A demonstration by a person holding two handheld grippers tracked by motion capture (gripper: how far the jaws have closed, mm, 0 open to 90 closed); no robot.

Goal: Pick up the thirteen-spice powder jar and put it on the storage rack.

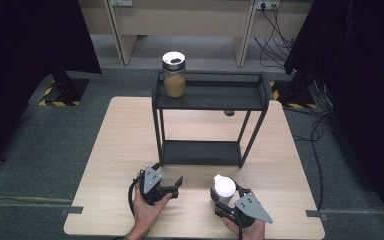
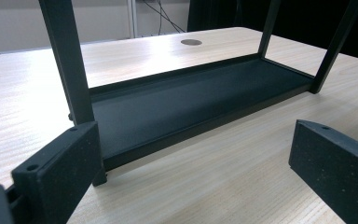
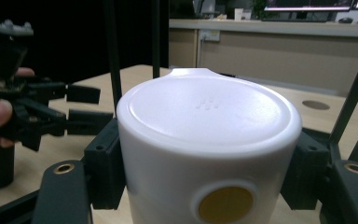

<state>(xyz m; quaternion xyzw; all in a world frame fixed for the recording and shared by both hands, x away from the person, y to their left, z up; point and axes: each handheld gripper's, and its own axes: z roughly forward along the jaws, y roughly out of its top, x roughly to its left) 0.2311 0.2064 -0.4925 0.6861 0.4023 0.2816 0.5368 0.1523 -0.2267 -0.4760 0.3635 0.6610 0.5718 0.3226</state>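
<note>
Your white jar [image 3: 205, 140], lid on, stands upright on the surface, clamped between your right tool [image 1: 219, 196].

Black metal two-tier shelf rack [image 1: 207, 97] blocks frame centre ahead of you; bare light-wood table [image 1: 115, 150] at left and right gives passage.

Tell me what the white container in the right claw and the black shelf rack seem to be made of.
White container: looks like smooth moulded plastic, slightly glossy, with soft highlights on its lid and a small embossed mark. Shelf rack: probably painted or powder-coated metal, matte black, with thin square posts and a finely textured tray in the left claw view. Right claw: clamped on the container's sides.
</note>
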